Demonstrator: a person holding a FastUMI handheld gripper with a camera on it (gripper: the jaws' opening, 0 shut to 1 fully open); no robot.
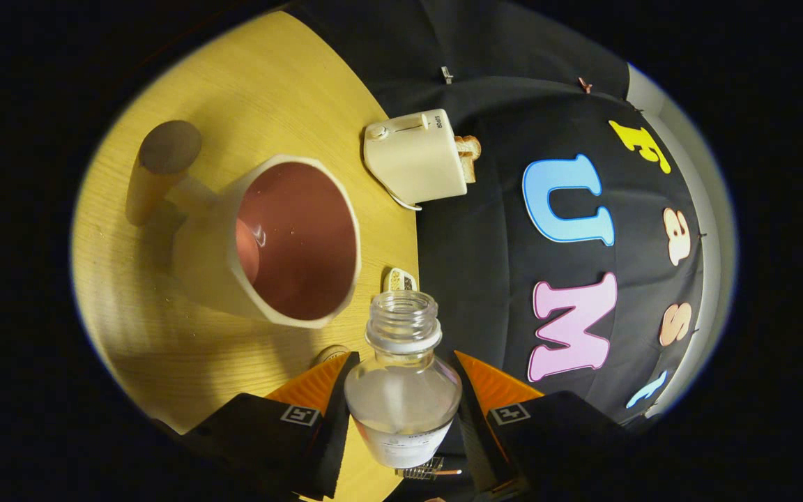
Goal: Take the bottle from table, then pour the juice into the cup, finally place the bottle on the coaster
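Observation:
My gripper (405, 359) is shut on a clear glass bottle (401, 401), both fingers pressing on its rounded body. The bottle has no cap, and its open mouth points ahead of the fingers. The view is rolled, so the table stands on the left and the booth wall on the right. A white cup (196, 268) with a pinkish inside and a wooden handle (157, 171) stands beyond the left finger, its rim close beside the bottle's mouth. Something glossy lies at the cup's bottom. A pale round edge, perhaps the coaster (332, 354), peeks out by the left fingertip.
A cream toaster (419, 157) with a slice of bread (469, 155) stands at the far edge of the wooden table (157, 348), beyond the cup. A small pale object (399, 279) lies just past the bottle's mouth. Black cloth backs the table.

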